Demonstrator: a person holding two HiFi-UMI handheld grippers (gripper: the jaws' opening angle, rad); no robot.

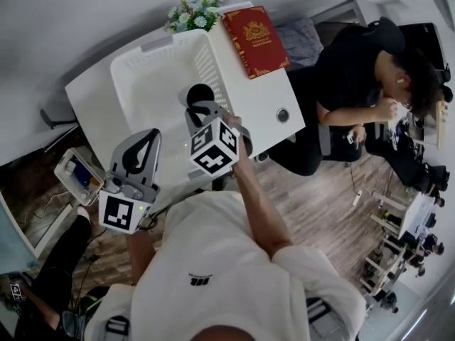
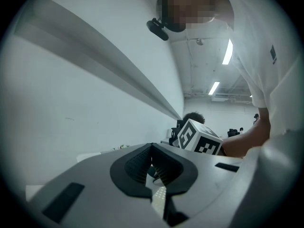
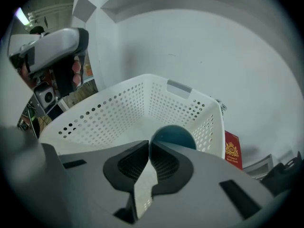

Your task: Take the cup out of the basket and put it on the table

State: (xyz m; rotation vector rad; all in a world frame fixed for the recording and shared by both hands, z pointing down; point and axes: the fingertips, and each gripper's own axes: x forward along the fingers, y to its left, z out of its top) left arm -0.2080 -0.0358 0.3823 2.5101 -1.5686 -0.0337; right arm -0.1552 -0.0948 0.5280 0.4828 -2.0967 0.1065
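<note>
The right tongs [image 1: 201,109] [image 3: 149,144] are clenched, their ribbed dark pads pressed together with nothing between them. Their tips hang over the basket's inside, pointing down at the cup. The dark teal round cup [image 1: 200,93] [image 3: 173,136] sits in the white perforated plastic basket [image 1: 142,55] [image 3: 118,108], on its floor near the right-hand wall, just beyond the tips. Whether the tips touch it cannot be told.

The basket stands on the white counter [image 1: 259,101], which is set against a pale wall. Beside the basket's right wall lies a red hardback book with a gold crest [image 1: 254,40] [image 3: 232,151]. A small bunch of white and blue flowers [image 1: 193,14] sits at the counter's far edge, between basket and book. A small round metal-rimmed fitting [image 1: 283,115] shows near the counter's right front corner.

The left tongs [image 1: 148,139] [image 2: 152,148] are clenched too and empty, held off the counter's near left edge and tilted up at the wall.
</note>
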